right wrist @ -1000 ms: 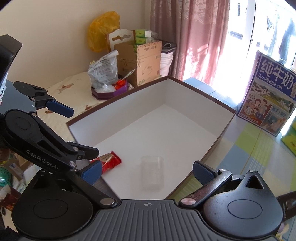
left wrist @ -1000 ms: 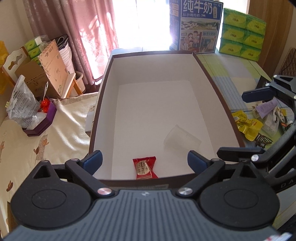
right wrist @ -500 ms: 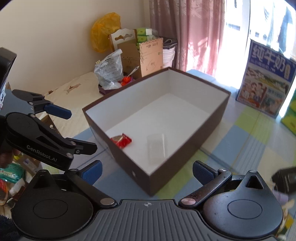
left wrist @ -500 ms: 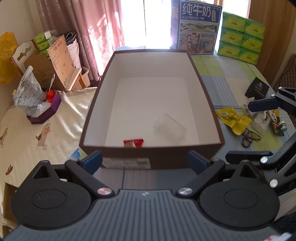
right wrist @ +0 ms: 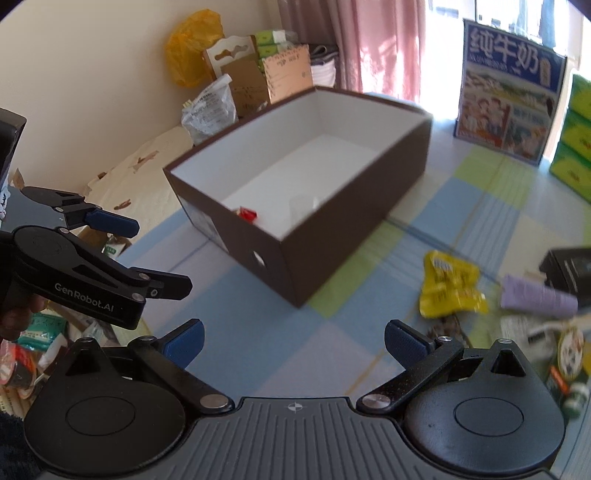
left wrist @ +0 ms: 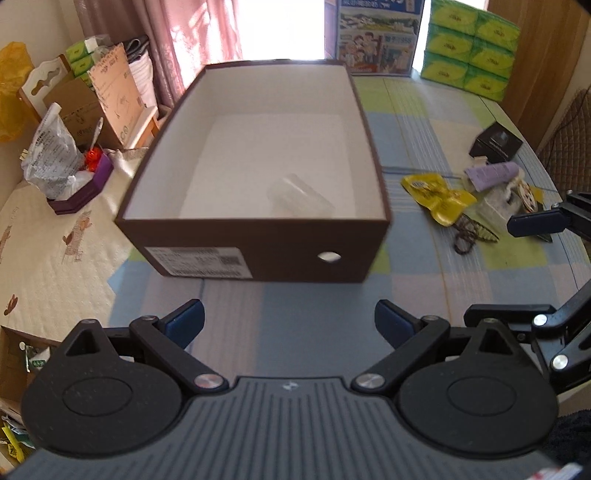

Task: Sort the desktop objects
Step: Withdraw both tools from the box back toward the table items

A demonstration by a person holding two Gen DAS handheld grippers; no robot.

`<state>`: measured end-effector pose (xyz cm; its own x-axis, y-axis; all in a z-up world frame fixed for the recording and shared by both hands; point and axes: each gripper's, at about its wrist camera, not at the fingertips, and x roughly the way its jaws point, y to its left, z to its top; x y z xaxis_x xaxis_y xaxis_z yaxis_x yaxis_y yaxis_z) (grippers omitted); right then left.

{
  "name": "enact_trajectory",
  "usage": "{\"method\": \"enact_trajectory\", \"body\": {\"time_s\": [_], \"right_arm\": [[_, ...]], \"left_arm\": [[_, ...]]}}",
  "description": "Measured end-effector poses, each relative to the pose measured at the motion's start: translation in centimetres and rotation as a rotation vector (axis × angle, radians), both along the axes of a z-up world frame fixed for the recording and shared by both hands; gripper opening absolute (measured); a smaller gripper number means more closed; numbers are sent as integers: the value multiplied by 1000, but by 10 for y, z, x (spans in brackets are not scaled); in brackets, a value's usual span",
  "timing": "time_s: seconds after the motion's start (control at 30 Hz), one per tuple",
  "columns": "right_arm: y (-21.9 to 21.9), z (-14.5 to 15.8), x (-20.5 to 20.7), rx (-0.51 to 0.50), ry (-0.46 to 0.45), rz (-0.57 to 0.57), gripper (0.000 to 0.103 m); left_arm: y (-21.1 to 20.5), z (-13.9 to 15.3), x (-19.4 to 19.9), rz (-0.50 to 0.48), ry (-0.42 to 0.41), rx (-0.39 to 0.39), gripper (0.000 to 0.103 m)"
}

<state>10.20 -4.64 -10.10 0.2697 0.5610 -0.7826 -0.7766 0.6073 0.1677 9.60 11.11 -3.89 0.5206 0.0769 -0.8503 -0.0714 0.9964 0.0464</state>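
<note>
Left gripper [left wrist: 288, 323] sat low center in the left wrist view, jaws spread wide with nothing between them, above the checkered tablecloth [left wrist: 424, 280] in front of the brown box [left wrist: 258, 243]. Right gripper [right wrist: 293, 341] was likewise released and empty, low center in the right wrist view, over a blue square of the cloth.

The box filled the middle of the left view – open top, white inside, a label on its near wall at lower left and a small round hole to the right of it. A clear plastic cup [left wrist: 301, 195] lay on its side on the box floor toward the near right corner. In the right wrist view a red candy wrapper [right wrist: 247, 214] showed inside the box just behind the near wall; it was hidden in the left view.

Unsorted items lay right of the box, on the cloth at the right edge of both views: a yellow snack pouch [right wrist: 448, 284], a lilac tube [right wrist: 535, 297] beside it, and a black box [left wrist: 496, 142] further up. Other small items there were too blurred to name.

Upper center of the left view – a milk carton case [left wrist: 380, 35] stood behind the box, with green tissue packs [left wrist: 471, 48] stacked to its right.
</note>
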Motion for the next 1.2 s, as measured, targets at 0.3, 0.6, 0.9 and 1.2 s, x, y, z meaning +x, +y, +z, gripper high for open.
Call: {"method": "enact_trajectory", "body": {"time_s": [0.3,0.6,0.9,1.2], "right_arm": [[-52,-5,3,-33,33,-77,101],[-117,-12,14,-81,44,-230,101],[-169,-22,29,-118,44,-402,101],[-209,-33,46,-133,51,-528,101]], "left_arm": [[-47,-11,1,-48,28,-42,97],[-94,-19,15,-121,30,-72,97],[-136,-30,38,-189,30,-102,96],[-162,-42,63,-268,-12,-101,92]]}}
